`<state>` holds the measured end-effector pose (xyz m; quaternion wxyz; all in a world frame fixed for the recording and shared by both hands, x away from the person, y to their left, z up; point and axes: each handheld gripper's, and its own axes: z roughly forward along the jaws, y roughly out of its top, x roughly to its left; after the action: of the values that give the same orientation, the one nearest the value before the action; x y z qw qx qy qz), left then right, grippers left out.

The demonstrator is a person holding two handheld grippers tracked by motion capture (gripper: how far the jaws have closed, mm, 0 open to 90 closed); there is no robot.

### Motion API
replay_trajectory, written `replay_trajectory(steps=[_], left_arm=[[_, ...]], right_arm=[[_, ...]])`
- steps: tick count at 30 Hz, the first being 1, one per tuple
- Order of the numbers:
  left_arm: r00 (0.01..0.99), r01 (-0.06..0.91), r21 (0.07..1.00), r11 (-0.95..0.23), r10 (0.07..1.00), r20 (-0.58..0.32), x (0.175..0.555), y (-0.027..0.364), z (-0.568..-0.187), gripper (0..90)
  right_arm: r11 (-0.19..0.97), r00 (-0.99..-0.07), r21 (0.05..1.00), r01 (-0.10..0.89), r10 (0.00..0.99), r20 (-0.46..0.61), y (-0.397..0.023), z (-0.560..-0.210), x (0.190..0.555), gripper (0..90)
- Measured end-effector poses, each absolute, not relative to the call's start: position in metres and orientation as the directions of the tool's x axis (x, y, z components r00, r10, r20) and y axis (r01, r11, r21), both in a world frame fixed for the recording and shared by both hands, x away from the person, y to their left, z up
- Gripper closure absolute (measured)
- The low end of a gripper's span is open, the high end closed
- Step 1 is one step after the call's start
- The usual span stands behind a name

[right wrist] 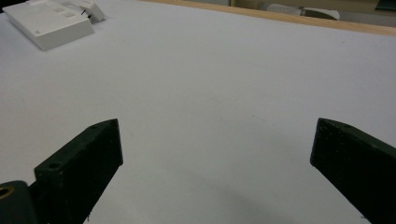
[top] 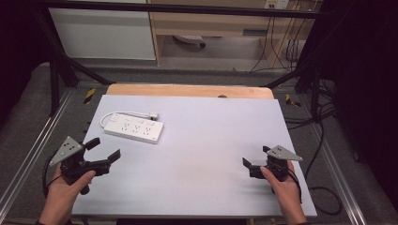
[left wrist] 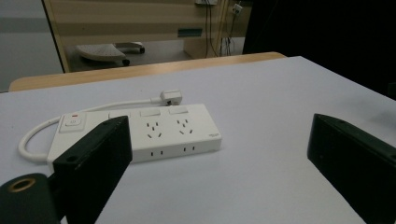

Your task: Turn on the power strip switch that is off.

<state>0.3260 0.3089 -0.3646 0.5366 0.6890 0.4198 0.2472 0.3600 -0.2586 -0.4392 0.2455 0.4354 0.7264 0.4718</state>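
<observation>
Pale grey-blue tabletop with a wooden strip along the far edge, set inside a black metal frame; grey carpet, a light wood cabinet and trailing cables behind.

White power strip: flat on the left half of the table, toward the far side. Several socket rows on top, a switch with a red mark at one end. White cord looped off that end and curving along the far side, ending in a plug on the table just beyond the strip.

Left gripper: near-left edge of the table, held in a hand, grey three-cornered plate on top. Jaws wide apart, nothing between them, aimed toward the strip, near it but apart.

Right gripper: near-right part of the table, held in a hand, grey plate on top. Jaws wide apart, nothing held, bare tabletop ahead; well apart from the strip.
</observation>
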Motion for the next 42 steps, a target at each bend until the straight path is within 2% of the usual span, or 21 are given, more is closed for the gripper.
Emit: replay_trajectory(steps=[11, 29, 42], left_arm=[[0.534, 0.330, 0.938, -0.108, 0.841, -0.091, 0.357, 0.298, -0.354, 6.9], [0.505, 0.334, 0.937, -0.102, 0.859, -0.086, 0.380, 0.296, -0.349, 7.2], [0.519, 0.362, 0.917, -0.166, 0.854, -0.050, 0.407, 0.283, -0.346, 6.7]], right_arm=[[0.187, -0.521, 0.901, 0.391, 0.852, 0.050, -0.252, -0.437, 0.357, 2.6], [0.171, -0.522, 0.898, 0.406, 0.850, 0.074, -0.252, -0.437, 0.357, 2.8], [0.173, -0.515, 0.895, 0.411, 0.854, 0.072, -0.253, -0.438, 0.357, 2.7]])
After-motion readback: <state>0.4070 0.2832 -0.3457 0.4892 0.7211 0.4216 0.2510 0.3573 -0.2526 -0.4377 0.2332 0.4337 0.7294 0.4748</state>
